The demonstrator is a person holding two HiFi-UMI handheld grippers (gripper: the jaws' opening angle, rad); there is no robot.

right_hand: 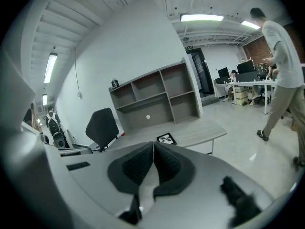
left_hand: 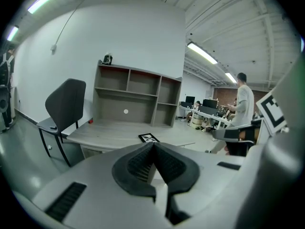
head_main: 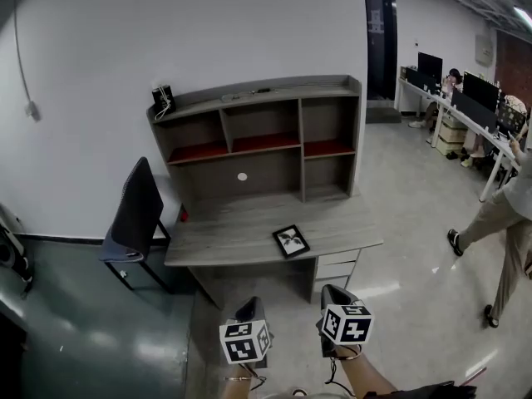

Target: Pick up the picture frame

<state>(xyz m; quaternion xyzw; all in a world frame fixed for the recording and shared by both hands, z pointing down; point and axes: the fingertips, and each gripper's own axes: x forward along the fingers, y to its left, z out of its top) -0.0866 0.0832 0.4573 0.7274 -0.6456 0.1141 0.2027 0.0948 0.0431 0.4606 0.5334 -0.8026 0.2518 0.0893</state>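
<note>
Held the left gripper (head_main: 248,306) and the right gripper (head_main: 332,294) side by side low in the head view, both aimed at the desk (head_main: 224,243) and well short of it. Found the left gripper's jaws pressed flat together in the left gripper view, nothing caught between the ribbed pads. Found the same in the right gripper view: pads tip to tip, empty. Saw the picture frame (head_main: 291,241) lying flat on the desk top, toward the right and near the front edge, a black border round a pale picture with a dark motif, set a little askew to the desk's edge. Touched it with neither gripper. Noted a shelf unit (head_main: 266,98) standing on the back of the desk against a white wall (head_main: 208,23), its upper compartments floored in red, a small dark device (head_main: 163,98) on its top left corner and a round white spot (head_main: 242,176) on its lower back panel. Noted a dark chair (head_main: 133,214) just beside the desk's left end. Caught a person (head_main: 499,214) mid-stride on the glossy floor (head_main: 416,248) at the right, with monitors (head_main: 474,90) on long tables beyond.
</note>
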